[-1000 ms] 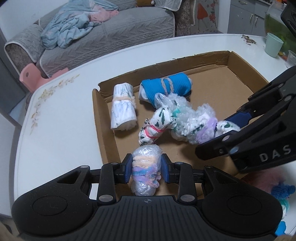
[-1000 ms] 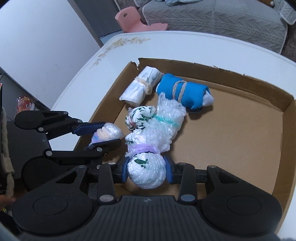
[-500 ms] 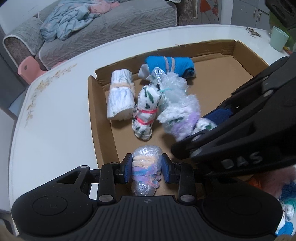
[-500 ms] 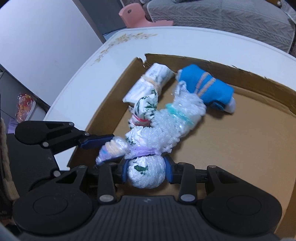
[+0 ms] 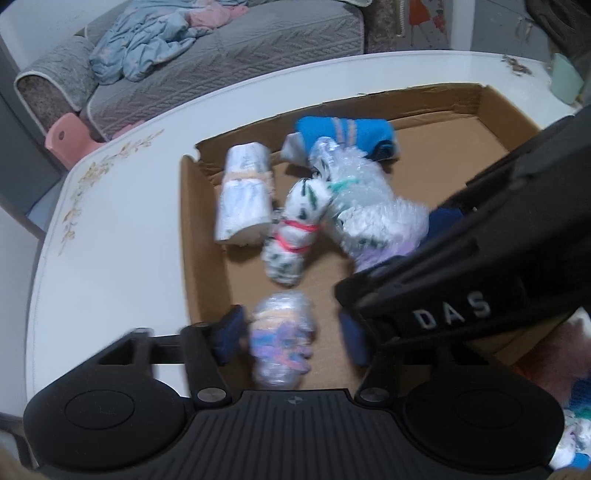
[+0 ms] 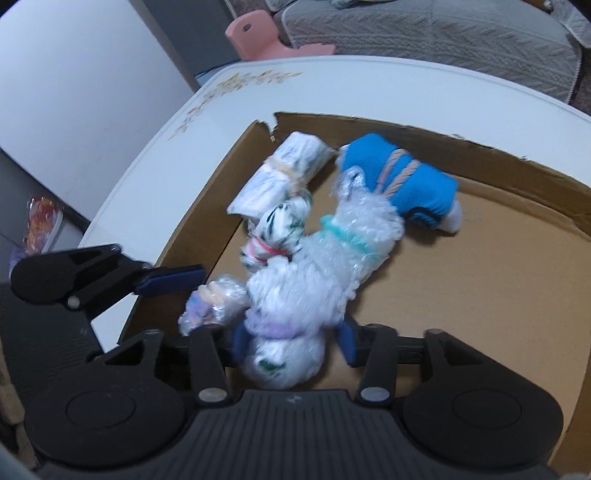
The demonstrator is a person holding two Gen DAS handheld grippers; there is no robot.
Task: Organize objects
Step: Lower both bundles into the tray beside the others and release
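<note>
A shallow cardboard box (image 5: 201,254) (image 6: 517,280) lies on a white table. In it are a white roll (image 5: 243,195) (image 6: 284,173), a blue roll tied with cord (image 5: 347,136) (image 6: 402,184), a green-patterned bundle with a red band (image 5: 291,232) (image 6: 277,232) and a long bubble-wrap bundle (image 5: 365,210) (image 6: 325,266). My left gripper (image 5: 291,332) is open; a small wrapped pastel bundle (image 5: 282,336) (image 6: 212,299) sits loose between its fingers. My right gripper (image 6: 291,339) has opened around the bubble-wrap bundle's end, with gaps beside both pads.
A grey sofa (image 5: 221,48) with clothes stands beyond the table, with a pink stool (image 5: 70,134) (image 6: 266,35) beside it. A mint cup (image 5: 563,77) stands at the table's far right. More soft items (image 5: 569,369) lie at the right, outside the box.
Both grippers have opened. The left let go of the pastel bundle, the right let go of the bubble-wrap bundle. The bubble-wrap bundle has been pushed nearer the box's left corner.
</note>
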